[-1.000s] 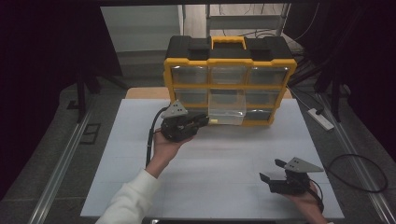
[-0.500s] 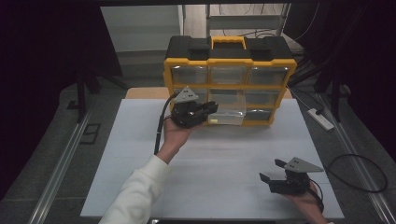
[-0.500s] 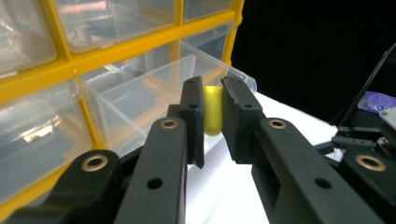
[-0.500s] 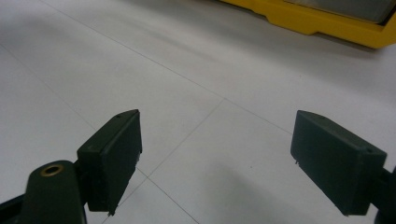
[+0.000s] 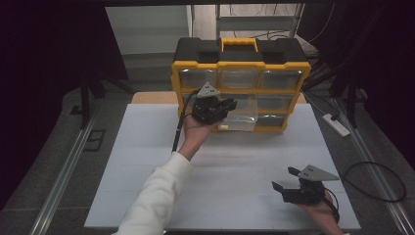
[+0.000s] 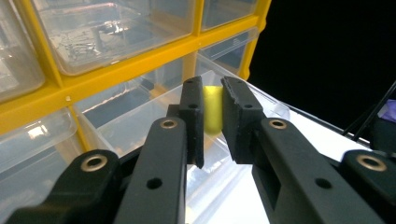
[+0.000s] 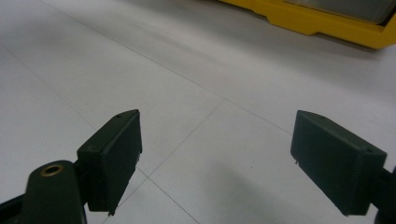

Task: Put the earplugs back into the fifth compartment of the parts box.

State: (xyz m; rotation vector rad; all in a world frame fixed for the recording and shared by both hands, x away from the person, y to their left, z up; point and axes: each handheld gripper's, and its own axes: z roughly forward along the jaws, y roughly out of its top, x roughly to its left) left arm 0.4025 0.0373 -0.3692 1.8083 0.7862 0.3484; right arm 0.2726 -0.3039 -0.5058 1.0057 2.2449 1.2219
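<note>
A yellow organiser case with clear drawers and a black top stands at the back of the white board. Its lower middle drawer is pulled out. My left gripper hovers at the drawer's left end, shut on a small yellow piece. In the left gripper view the left gripper holds that piece just over the open drawer, with the yellow frame behind. My right gripper rests low near the board's front right, open and with nothing between its jaws.
The white board lies between the two hands. A white power strip lies right of the case, and a black cable loops on the floor at the right. The organiser's yellow base shows far off in the right gripper view.
My left hand has carried its gripper to the right and slightly up, from the case's left corner to over the pulled-out drawer. The right gripper has stayed still.
</note>
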